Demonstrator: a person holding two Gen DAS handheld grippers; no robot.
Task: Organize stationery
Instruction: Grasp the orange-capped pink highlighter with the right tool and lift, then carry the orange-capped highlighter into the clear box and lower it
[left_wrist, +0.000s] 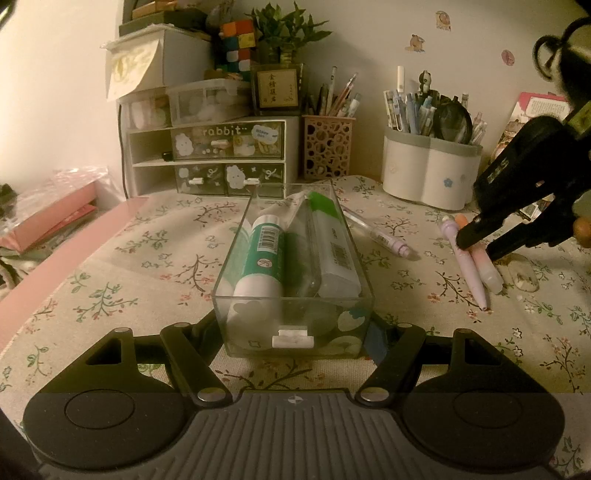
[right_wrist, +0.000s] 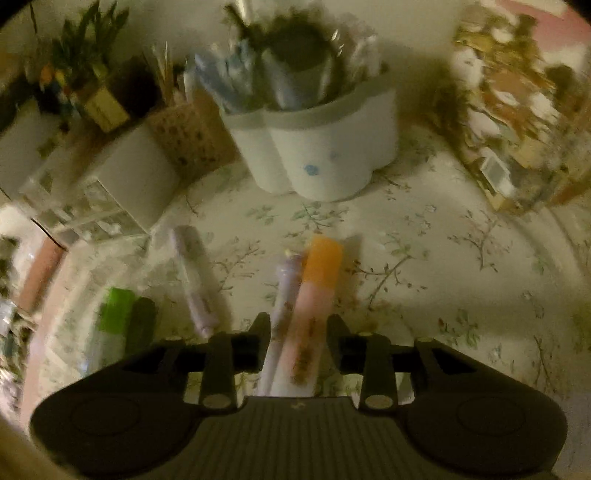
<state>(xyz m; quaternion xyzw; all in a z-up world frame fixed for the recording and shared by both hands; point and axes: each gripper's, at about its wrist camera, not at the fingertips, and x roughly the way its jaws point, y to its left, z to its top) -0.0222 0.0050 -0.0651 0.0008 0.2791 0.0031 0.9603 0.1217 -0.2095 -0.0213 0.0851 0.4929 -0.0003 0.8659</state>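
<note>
A clear drawer box (left_wrist: 295, 325) sits on the floral cloth between my left gripper's (left_wrist: 295, 332) open fingers; it holds a green-and-white glue stick (left_wrist: 262, 258), a white tube with a green cap (left_wrist: 334, 251) and a clear item. My right gripper (left_wrist: 478, 245) is open, its fingers straddling a pink pen with an orange cap (right_wrist: 314, 302) and a lilac pen (right_wrist: 280, 295) lying side by side on the cloth. In the right wrist view the right gripper (right_wrist: 298, 332) has both pens between its fingers. Another lilac pen (left_wrist: 384, 236) lies right of the box.
A white flower-shaped pen holder (left_wrist: 428, 173), full of pens, stands at the back right, a pink lattice pen cup (left_wrist: 327, 146) beside it. A small drawer cabinet (left_wrist: 210, 158) with an empty slot stands behind the box. Books (left_wrist: 532, 110) lean at the far right.
</note>
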